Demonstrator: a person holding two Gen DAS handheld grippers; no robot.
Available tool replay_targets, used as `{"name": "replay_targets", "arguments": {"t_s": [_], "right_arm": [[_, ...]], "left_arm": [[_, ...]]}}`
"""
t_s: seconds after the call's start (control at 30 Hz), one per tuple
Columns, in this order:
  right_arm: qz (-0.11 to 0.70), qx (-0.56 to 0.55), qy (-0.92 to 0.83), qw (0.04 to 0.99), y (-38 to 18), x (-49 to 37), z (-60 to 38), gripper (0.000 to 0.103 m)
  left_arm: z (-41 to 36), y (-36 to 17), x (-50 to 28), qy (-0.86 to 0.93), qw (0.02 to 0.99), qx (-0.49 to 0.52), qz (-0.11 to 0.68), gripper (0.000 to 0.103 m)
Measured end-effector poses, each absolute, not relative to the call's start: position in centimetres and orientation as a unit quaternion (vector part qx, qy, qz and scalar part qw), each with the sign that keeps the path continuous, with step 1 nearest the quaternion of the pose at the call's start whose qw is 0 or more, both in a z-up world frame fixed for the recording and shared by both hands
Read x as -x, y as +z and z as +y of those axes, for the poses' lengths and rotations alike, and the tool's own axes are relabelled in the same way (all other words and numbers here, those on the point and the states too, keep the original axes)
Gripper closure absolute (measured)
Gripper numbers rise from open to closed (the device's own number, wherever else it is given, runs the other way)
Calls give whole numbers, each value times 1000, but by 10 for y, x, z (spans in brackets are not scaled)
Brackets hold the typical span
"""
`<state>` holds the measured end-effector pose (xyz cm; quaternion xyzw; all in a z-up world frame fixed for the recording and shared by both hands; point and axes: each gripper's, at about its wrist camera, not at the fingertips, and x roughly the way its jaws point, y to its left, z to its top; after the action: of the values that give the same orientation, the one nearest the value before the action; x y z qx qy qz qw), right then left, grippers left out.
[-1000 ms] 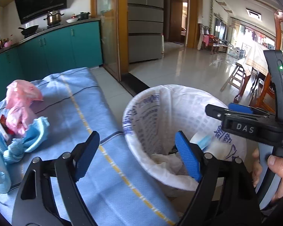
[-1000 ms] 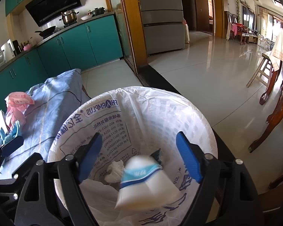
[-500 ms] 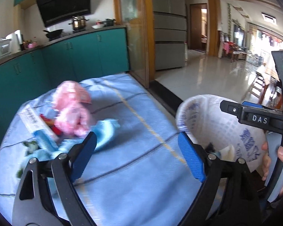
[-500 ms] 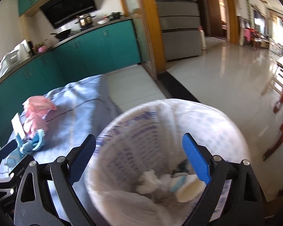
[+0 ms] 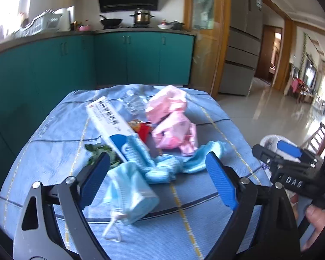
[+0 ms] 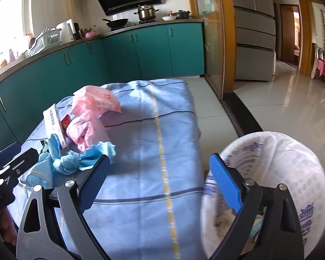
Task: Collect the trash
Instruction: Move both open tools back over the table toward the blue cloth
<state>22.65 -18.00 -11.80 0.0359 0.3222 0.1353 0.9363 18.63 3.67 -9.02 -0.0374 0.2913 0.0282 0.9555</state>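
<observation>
Left gripper [image 5: 158, 181] over the near edge of the bench [image 5: 205, 216], fingers spread wide, nothing between them. Bench draped in a pale blue cloth with yellow and dark stripes.

Trash sits in one loose heap toward the far left part of the bench:
- face mask [image 5: 132, 192], light blue, pleated, folded over, white ear loop trailing toward the camera; nearest item, lying between the left fingers in view but not touched.
- crumpled blue cloth [image 5: 179, 164], knotted look, just behind the mask.
- long white box [image 5: 112, 122] with a blue end and printed text, lying at a slant.
- two crumpled pink plastic bags [image 5: 173, 125], one behind the other, touching the blue cloth.
- red wrapper [image 5: 140, 129] wedged between box and pink bags.
- dark green leafy scrap [image 5: 97, 151] left of the box.

Right gripper [image 6: 159, 182] also wide apart, holding nothing; its left finger over the bench, its right finger over the bin's rim. Bin [image 6: 292, 173] stands off the right end of the bench, lined with a white printed bag, some pale trash inside, blurred.
</observation>
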Motion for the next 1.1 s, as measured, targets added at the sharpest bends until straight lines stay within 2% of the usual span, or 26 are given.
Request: {"name": "replay_targets", "arguments": {"t_s": [0.33,0.63,0.8,1.1], "right_arm": [[323,-9,146,935,-124,-228,-153,12],[328,-19,147,933,-123,-232,-157,12],[365,-39,208,907,-128,-244,-143,10],[405,21,269,873,-134,-291,-73,10]], "left_arm": [[58,-83,-181,87,956,51,275,13],[130,-80,-175,201,927,129,290,13],[171,-87,-169,224,907,173,312,13],[189,-99,-170,210,904,171,331,11]]}}
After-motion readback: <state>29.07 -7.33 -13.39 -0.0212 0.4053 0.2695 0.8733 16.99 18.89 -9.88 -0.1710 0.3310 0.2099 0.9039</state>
